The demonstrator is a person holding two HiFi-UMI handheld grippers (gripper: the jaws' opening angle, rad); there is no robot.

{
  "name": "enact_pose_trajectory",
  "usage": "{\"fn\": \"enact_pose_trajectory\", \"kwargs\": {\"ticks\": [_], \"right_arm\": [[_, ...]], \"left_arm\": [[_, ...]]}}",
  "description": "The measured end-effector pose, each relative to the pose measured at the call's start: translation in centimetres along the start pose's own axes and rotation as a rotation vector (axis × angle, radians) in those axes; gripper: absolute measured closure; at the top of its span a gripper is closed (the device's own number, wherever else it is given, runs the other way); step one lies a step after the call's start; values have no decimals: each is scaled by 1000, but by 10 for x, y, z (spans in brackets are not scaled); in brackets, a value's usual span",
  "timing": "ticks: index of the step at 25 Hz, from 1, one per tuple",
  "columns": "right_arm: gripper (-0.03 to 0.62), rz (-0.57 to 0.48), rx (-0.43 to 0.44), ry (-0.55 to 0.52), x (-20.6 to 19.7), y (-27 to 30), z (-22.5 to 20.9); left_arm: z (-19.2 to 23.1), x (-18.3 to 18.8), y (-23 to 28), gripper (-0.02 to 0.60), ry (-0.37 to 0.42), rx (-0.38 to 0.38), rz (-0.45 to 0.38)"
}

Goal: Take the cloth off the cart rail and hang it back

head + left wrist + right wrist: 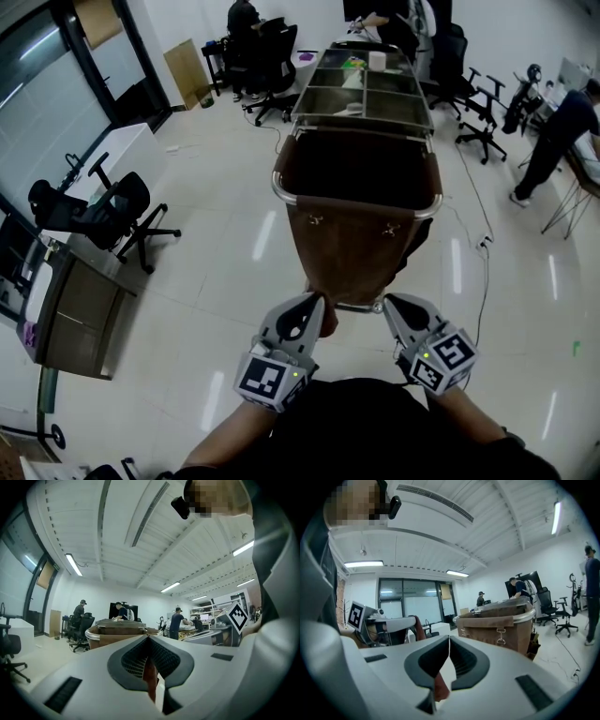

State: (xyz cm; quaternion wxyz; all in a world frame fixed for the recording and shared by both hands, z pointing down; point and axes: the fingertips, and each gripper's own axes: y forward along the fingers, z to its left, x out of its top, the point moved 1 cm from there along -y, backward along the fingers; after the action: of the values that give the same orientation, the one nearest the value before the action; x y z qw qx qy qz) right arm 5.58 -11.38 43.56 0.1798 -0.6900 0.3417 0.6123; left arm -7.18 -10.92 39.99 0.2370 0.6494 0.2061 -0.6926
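We have the jaws of the left gripper (314,309) closed tight on a thin fold of the brown cloth (150,679), which shows as a narrow strip nipped between the pads. The jaws of the right gripper (392,309) are closed the same way on another fold of it. The two sets of jaws sit side by side, near each other with a small gap between them, and both point toward the cart (309,117).

Just ahead of the jaws is the cart's brown bag (352,244), topped by the curved metal rail (278,192). In the head view the cloth blends into the bag, so we cannot tell where its far edge lies or whether it touches the rail. The gripper views show the cart standing apart from the jaws.

On either side of the jaws the glossy pale floor (216,272) lies open. To the left of the jaws, well apart, stand a black office chair (117,211) and a worktop (80,305). To the right of the jaws a cable (483,246) trails over the floor. Beyond the cart are more chairs (483,112), and at the far right a person (562,127) bends forward.
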Motion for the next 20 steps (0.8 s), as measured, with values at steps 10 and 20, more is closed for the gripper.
{"fn": "enact_pose_trajectory", "kwargs": {"ticks": [10, 20], "right_arm": [[574, -4, -12, 2, 0, -4, -3], [574, -32, -29, -2, 11, -8, -11]], "left_arm": [[2, 1, 1, 575, 0, 3, 3], [11, 38, 14, 575, 72, 5, -28]]}}
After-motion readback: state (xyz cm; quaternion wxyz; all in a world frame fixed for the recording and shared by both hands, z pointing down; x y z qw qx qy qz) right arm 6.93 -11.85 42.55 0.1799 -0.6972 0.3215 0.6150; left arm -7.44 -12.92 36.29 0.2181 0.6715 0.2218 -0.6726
